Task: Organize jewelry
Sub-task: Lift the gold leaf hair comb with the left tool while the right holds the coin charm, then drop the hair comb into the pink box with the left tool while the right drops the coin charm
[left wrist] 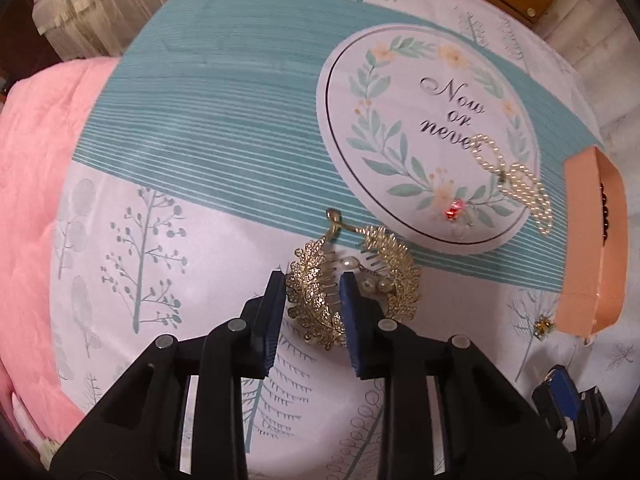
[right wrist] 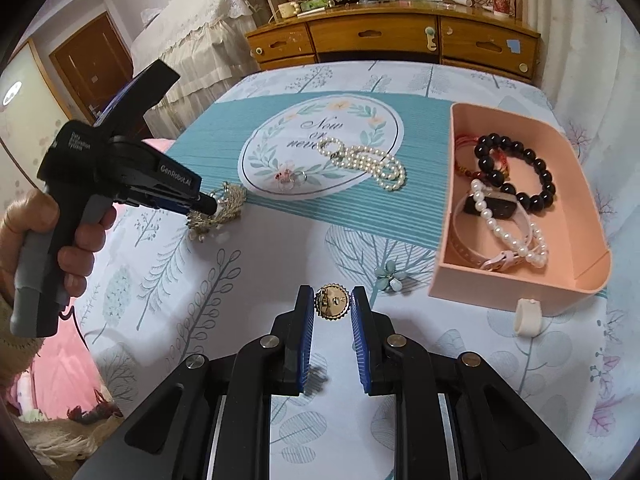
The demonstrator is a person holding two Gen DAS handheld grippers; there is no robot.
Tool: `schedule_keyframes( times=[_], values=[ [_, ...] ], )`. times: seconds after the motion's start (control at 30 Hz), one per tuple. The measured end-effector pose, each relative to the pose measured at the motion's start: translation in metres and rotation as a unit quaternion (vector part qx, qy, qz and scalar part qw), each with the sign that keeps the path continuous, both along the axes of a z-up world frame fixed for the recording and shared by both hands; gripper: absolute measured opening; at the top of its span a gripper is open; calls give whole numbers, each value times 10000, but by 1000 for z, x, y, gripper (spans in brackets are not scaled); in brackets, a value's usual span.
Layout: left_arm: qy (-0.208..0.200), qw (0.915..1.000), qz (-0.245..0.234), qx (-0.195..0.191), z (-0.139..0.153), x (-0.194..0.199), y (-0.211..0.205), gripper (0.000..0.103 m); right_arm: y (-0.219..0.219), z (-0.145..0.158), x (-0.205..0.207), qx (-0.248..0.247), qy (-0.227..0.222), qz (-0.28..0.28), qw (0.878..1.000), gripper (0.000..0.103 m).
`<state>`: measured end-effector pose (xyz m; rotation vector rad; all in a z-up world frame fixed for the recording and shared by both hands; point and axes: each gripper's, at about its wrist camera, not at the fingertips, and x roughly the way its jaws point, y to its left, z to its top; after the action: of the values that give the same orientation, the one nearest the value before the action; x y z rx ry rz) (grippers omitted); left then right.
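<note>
A gold leaf-shaped hair comb with pearls lies on the printed bedspread. My left gripper points down, and its blue pads close on one leaf of the comb from both sides. The right wrist view shows that gripper at the comb, held by a hand. My right gripper is shut on a small round gold brooch, raised above the cloth. A pink tray at the right holds a black bead bracelet, a pearl bracelet and a watch.
A pearl necklace and a red-stone ring lie on the round "Now or never" print. A pale flower brooch and a white ring sit near the tray's front. A wooden dresser stands behind; a pink blanket lies left.
</note>
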<state>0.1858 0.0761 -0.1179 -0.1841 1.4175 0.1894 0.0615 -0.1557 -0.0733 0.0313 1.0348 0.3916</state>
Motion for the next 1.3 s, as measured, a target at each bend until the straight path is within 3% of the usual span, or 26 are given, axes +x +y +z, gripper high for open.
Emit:
schedule_keyframes(
  times=[0.27, 0.47, 0.73, 0.93, 1.07, 1.3],
  values=[
    [-562, 9974, -454, 6, 54, -16, -25, 23, -24, 29, -7, 104, -312, -322, 9989, 18],
    [-998, 9903, -952, -161, 99, -6, -59, 23, -71, 56, -5, 158, -569, -927, 9939, 18],
    [-1854, 9688, -1570, -493, 149, 17, -149, 23, -147, 76, 18, 511, -631, -1758, 9811, 18],
    [-1864, 9620, -1846, -750, 124, 45, -201, 23, -176, 58, 39, 777, -284, -1989, 9765, 18],
    [-1796, 9530, -2216, -1022, 97, 61, -231, 23, -180, 37, 53, 773, -63, -1984, 9771, 18],
    [-1610, 9491, -2536, -943, 49, 78, -262, 23, -172, 1, 68, 615, 242, -1952, 9785, 22]
  ],
)
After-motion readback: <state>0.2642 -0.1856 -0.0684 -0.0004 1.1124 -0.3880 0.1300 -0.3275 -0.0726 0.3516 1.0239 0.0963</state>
